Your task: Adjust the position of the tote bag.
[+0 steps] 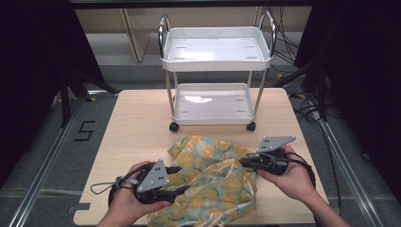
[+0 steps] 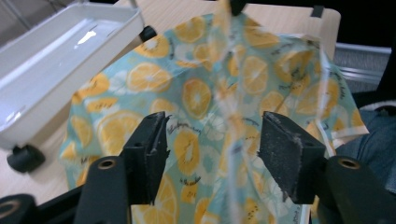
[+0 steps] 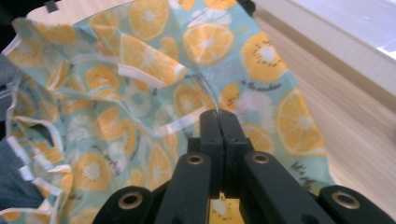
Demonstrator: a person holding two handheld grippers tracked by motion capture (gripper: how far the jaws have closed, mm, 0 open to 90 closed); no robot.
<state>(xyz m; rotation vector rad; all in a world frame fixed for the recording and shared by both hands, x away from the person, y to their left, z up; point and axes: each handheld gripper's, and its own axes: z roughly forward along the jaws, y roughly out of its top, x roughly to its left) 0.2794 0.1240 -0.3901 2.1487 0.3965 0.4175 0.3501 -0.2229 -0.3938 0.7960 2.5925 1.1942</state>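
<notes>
A teal cloth [image 1: 213,182] printed with orange slices lies crumpled on the front of the wooden table [image 1: 137,127], partly lifted. My right gripper [image 1: 242,162] is shut on a hemmed edge of it, and in the right gripper view the jaws [image 3: 218,116] pinch that fold of the cloth [image 3: 210,42]. My left gripper [image 1: 182,190] reaches into the cloth from the left. In the left gripper view its jaws [image 2: 212,140] stand wide apart, with a raised fold of the cloth [image 2: 196,93] between them and neither pad touching it.
A white two-shelf cart [image 1: 215,64] with chrome posts stands on the table's far half, its lower shelf [image 1: 213,119] just behind the cloth. Its tray [image 2: 46,60] and a black wheel [image 2: 25,157] show close to the left gripper. Bare table lies to the left.
</notes>
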